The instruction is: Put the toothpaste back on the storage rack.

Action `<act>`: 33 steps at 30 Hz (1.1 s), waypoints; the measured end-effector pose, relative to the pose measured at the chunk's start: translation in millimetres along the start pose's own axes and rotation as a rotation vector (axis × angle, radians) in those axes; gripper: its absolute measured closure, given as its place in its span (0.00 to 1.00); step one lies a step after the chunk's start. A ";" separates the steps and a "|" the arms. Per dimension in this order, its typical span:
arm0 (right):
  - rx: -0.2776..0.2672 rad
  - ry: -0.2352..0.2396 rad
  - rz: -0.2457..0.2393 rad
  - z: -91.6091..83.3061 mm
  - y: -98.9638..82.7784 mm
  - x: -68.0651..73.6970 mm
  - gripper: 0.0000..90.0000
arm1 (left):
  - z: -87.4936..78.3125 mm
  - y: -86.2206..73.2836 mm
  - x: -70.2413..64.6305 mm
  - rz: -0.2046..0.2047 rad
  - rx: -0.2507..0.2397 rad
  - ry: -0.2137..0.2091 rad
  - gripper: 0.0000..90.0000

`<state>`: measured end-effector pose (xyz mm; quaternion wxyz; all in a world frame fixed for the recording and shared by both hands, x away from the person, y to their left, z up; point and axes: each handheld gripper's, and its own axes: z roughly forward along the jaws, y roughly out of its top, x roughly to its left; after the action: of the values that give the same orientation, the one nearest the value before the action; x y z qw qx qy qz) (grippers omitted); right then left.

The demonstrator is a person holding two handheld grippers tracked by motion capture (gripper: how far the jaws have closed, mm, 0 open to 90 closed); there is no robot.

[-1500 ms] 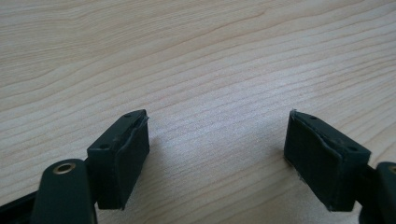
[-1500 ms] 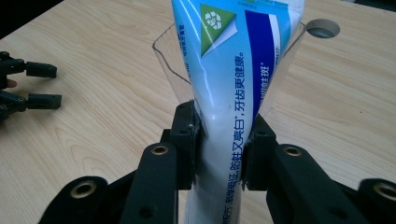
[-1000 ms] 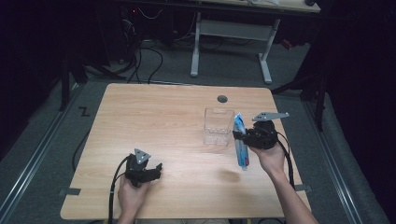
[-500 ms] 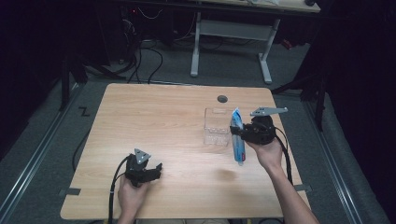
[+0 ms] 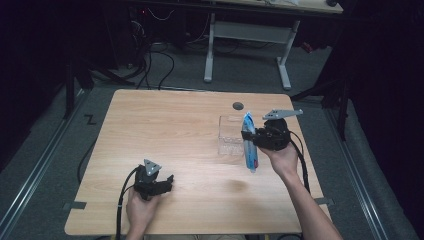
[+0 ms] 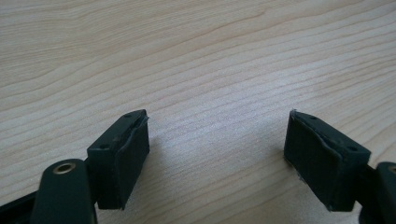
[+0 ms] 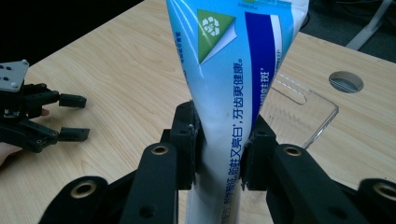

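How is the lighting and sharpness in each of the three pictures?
High view: the light wooden table is lit, its surroundings dark. Left gripper view: wood grain sharp, with a soft sheen. Right gripper view: the blue-and-white plastic toothpaste tube is crisp; the clear plastic box shows faint glare.

One toothpaste tube (image 5: 249, 145); one clear plastic box (image 5: 230, 135); two grippers

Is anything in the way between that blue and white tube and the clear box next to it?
Nothing visible. The right gripper holds the toothpaste tube clamped just beside the clear plastic box, whose top is open, with only bare table around it.
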<state>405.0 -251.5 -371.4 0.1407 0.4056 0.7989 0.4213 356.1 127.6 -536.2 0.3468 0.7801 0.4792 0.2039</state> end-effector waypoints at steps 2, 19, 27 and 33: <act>-0.002 0.000 -0.003 0.1 1.4 -0.5 0.79 | 0.0 0.0 0.0 0.000 0.000 0.000 0.25; -0.035 -0.007 0.016 -0.5 16.8 -6.9 0.79 | 0.0 0.0 0.0 0.000 0.000 0.000 0.25; -0.038 -0.011 0.020 0.9 22.2 -9.0 0.79 | 0.0 0.0 0.1 -0.001 -0.001 -0.001 0.25; -0.049 -0.016 0.017 1.3 31.8 -9.1 0.79 | 0.2 0.2 0.1 -0.003 0.000 -0.002 0.25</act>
<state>428.3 -247.7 -348.3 0.1533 0.4121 0.7838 0.4386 356.4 127.6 -536.2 0.3477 0.7795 0.4800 0.2027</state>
